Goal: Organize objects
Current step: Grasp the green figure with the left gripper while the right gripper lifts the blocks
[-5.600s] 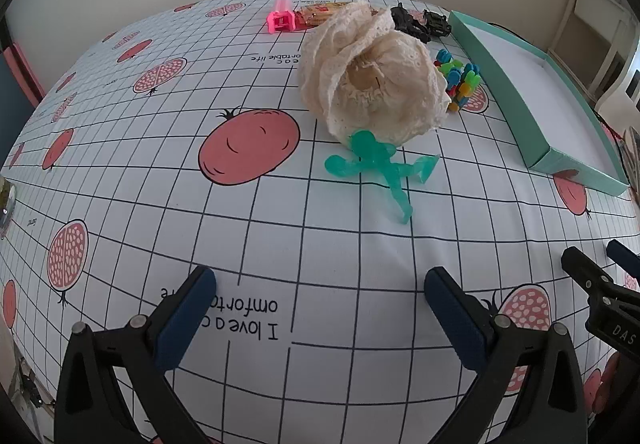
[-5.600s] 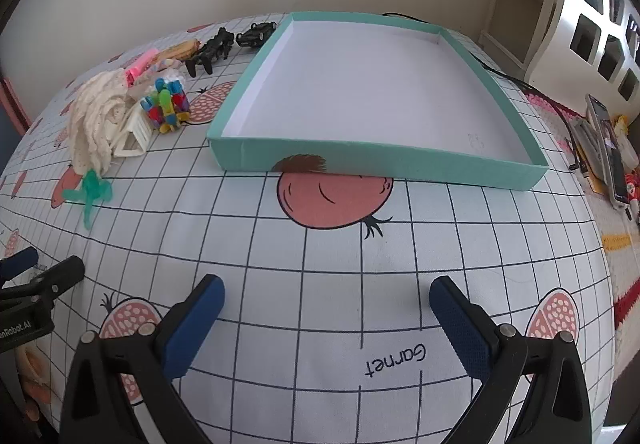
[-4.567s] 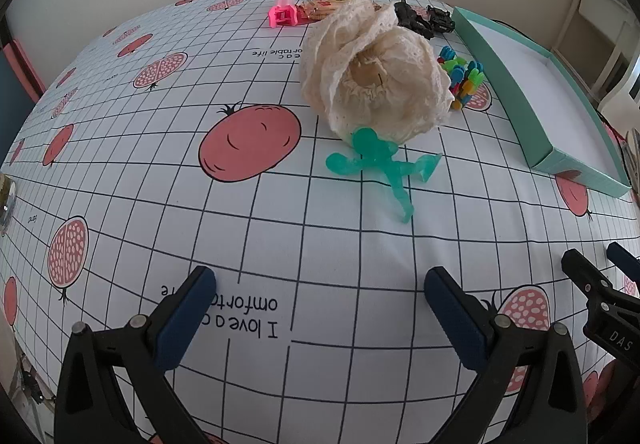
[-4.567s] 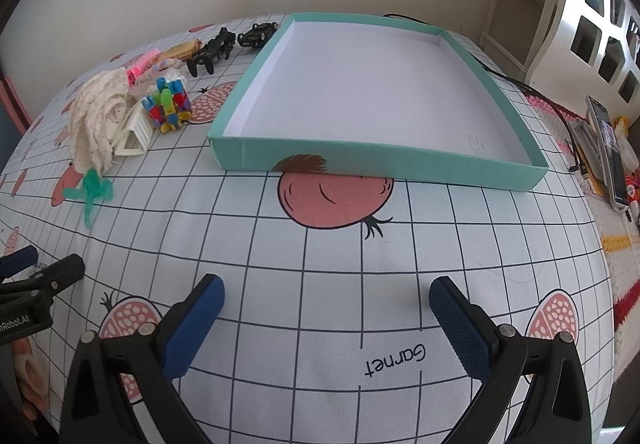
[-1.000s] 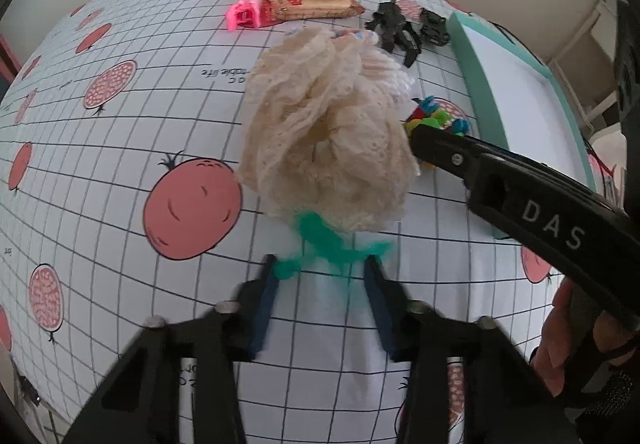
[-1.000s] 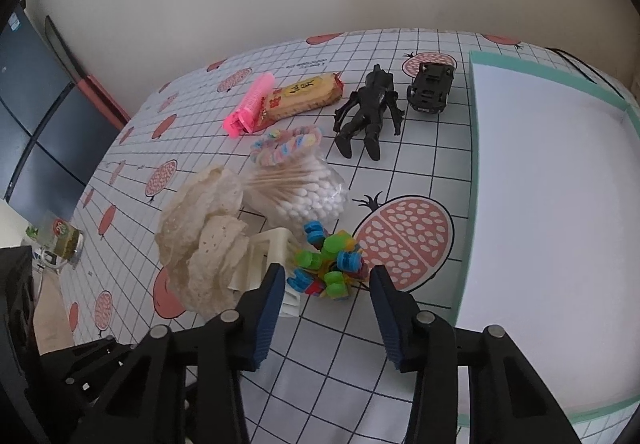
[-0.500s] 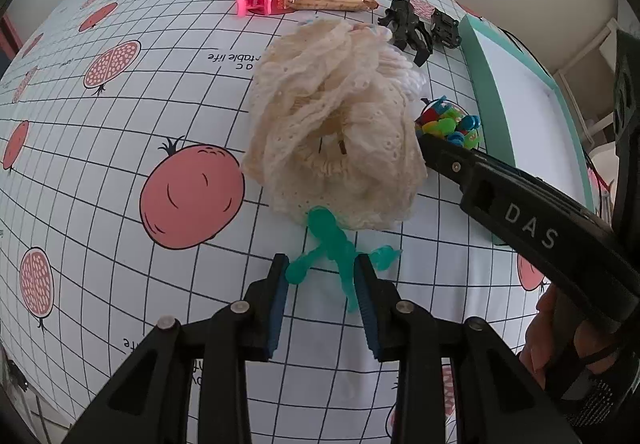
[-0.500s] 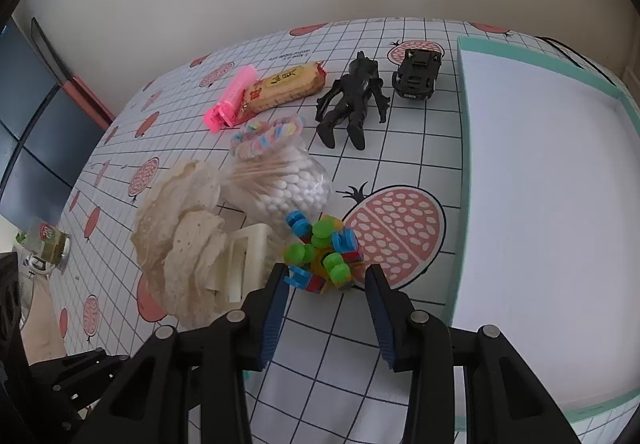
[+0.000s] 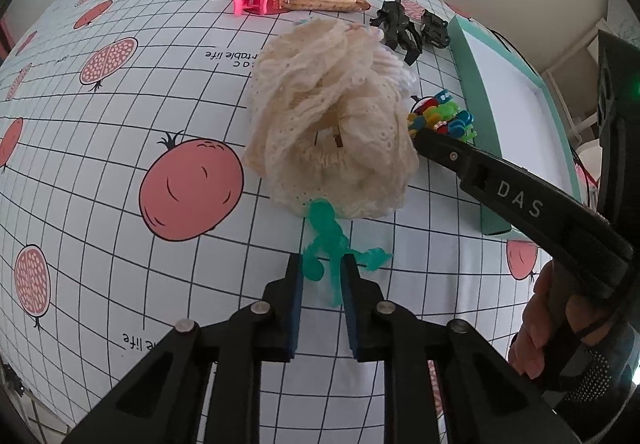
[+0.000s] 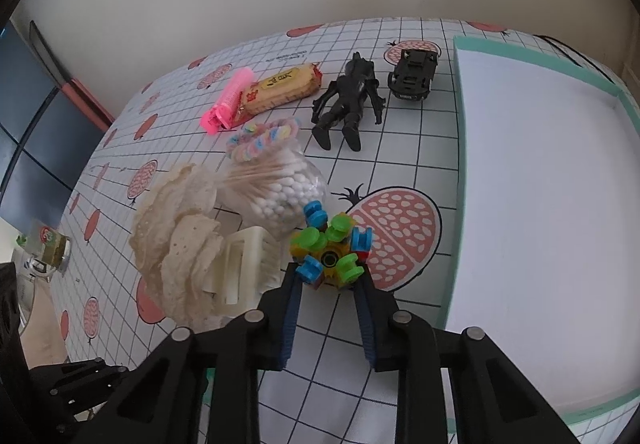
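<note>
A green plastic figure (image 9: 328,244) lies on the tablecloth in front of a cream lace cloth (image 9: 328,123). My left gripper (image 9: 321,276) has its jaws closed in on the figure's leg. A colourful block toy (image 10: 330,248) sits next to the teal tray (image 10: 540,183). My right gripper (image 10: 328,284) has its jaws against both sides of the toy's near edge. The right gripper also shows in the left wrist view (image 9: 500,187), reaching to the toy (image 9: 440,119).
A bag of cotton swabs (image 10: 276,191), a white clip (image 10: 244,264), a pastel bracelet (image 10: 264,137), a black figure (image 10: 348,103), a black toy car (image 10: 414,73), a biscuit pack (image 10: 280,87) and a pink clip (image 10: 228,99) lie beyond.
Both grippers moved forward from the near table edge and closed. The left one closed on the green figure's leg, the right one came up to the block toy and narrowed around it.
</note>
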Tool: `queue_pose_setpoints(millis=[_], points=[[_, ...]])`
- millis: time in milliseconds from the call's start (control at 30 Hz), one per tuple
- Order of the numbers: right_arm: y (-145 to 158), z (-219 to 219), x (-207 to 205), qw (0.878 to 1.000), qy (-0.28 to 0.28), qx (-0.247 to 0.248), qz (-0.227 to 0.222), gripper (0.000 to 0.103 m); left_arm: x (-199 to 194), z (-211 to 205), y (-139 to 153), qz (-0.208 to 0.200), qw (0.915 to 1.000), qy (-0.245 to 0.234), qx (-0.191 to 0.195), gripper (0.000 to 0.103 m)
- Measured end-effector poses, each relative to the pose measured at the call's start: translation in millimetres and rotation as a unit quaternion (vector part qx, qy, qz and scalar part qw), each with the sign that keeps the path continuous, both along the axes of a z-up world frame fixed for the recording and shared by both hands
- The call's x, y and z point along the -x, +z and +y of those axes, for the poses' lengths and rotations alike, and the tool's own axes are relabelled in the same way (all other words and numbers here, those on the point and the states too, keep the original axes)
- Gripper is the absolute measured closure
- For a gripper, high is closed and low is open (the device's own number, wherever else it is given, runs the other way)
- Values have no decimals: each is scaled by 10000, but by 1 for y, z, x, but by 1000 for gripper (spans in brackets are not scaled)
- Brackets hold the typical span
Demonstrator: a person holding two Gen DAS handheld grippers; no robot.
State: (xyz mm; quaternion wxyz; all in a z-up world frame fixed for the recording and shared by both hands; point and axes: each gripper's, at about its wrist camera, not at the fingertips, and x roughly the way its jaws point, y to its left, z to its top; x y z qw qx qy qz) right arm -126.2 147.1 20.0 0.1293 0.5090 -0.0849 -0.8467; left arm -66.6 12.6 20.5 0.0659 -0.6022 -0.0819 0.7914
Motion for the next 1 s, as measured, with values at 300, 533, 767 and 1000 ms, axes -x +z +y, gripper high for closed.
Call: queue_pose_setpoints(millis=[300, 533, 767, 1000], points=[[-2, -2, 1, 10000, 55, -7, -54, 75, 0, -11, 1, -61, 9995, 94, -280, 86], [-2, -3, -1, 10000, 69, -15, -68, 75, -12, -33, 5, -150, 9973, 314, -642, 83], [-2, -3, -2, 9999, 81, -14, -74, 75, -6, -36, -3, -262, 9923, 547, -1084, 83], [-2, -2, -3, 9999, 87, -6, -85, 75, -5, -41, -11, -454, 9831, 829, -1566, 83]])
